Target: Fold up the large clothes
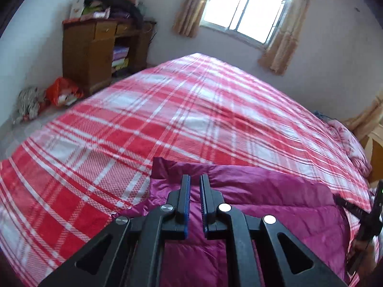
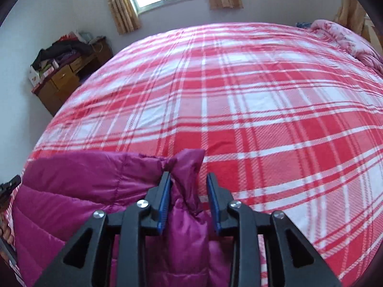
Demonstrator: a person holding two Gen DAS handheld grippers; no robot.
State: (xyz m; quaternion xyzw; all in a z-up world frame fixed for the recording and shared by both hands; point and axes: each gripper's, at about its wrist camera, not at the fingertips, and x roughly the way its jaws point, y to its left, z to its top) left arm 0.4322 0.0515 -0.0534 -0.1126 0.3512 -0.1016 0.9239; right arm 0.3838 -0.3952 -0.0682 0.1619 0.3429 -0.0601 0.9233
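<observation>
A bedroom with pale walls holds a wide bed (image 2: pixel 263 100) covered by a red and white plaid blanket, which fills most of both views.

The left gripper (image 1: pixel 195 183) hangs over the near edge of a magenta quilted jacket (image 1: pixel 263 191). Its blue-lined jaws stand a narrow gap apart, and no fabric shows pinched between them; the jacket lies just beneath and beyond the tips. The right gripper (image 2: pixel 188 181) has its jaws wider apart, with a bunched corner of the jacket (image 2: pixel 95 179) rising between them. The cloth touches the left pad (image 2: pixel 165 191), while a gap remains at the other pad, so the jaws are not closed on it.

The jacket lies spread on the near part of the bed, its folded edge running across between the two grippers. In the left wrist view the other tool shows as a dark shape at the far right edge.

Farther out, a rumpled pink quilt (image 2: pixel 347 38) lies at the head end of the bed. A wooden cabinet (image 1: pixel 95 55) stands against the wall beside the bed, with clothes and boxes heaped on top. An orange bag (image 1: pixel 63 91) sits on the floor near it. A bright window (image 1: pixel 246 7) with tan curtains is set in the far wall.
</observation>
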